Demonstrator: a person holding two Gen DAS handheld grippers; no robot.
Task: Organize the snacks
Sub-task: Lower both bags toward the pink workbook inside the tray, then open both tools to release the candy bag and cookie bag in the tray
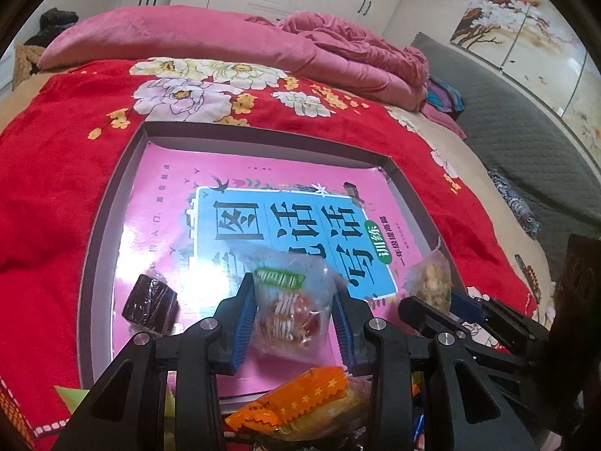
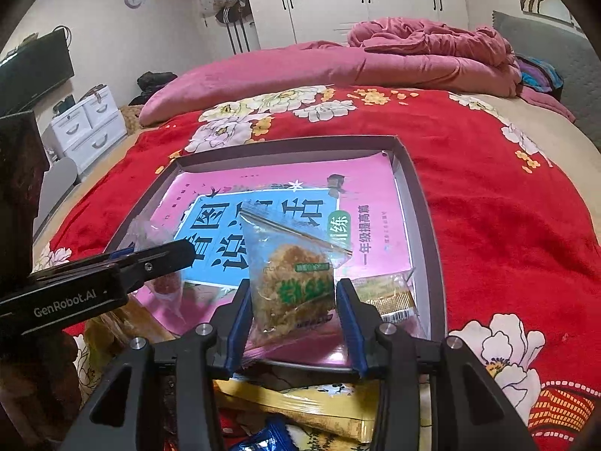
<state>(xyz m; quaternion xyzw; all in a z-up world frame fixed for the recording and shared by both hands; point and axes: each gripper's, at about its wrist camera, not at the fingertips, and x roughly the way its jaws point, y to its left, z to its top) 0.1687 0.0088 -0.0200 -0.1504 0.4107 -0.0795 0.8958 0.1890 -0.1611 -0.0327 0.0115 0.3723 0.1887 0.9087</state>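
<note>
Nearest, at 6 o'clock below the grippers, loose snack packets lie heaped on the bed. The left gripper is clamped on a clear packet of red-and-white sweets over the tray's near edge. The right gripper pinches a clear packet holding a floss cake. Beyond, the shallow grey tray holds a pink book, a dark wrapped square at 9 o'clock, and a tan packet at 3 o'clock. The red floral blanket lies beneath.

Both wrist cams close, angled down, sharing tray.
</note>
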